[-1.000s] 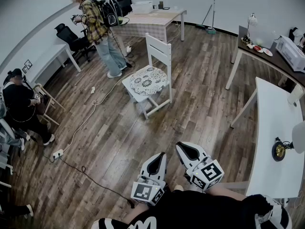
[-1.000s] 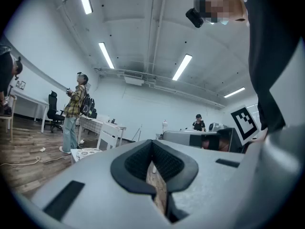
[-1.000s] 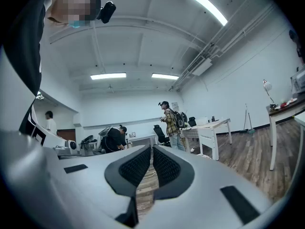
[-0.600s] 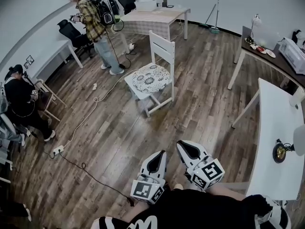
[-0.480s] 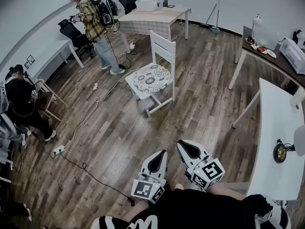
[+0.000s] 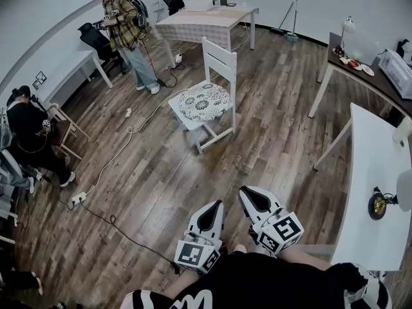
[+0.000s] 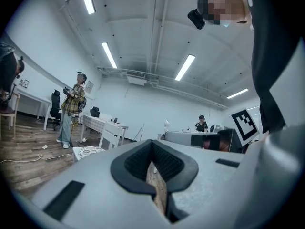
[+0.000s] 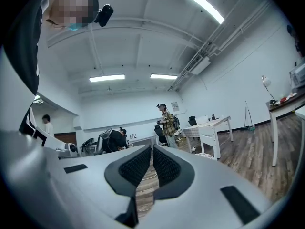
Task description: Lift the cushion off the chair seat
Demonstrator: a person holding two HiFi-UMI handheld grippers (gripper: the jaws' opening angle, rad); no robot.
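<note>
Bystander (image 6: 123,26) has stepped from chair (image 6: 219,60); left gripper (image 6: 215,205), right gripper (image 6: 247,194) stay clenched, empty.

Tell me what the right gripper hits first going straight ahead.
The way looks free: only floor ahead of the right gripper. The chair stands right of that line; the person in plaid seems far beyond.
</note>
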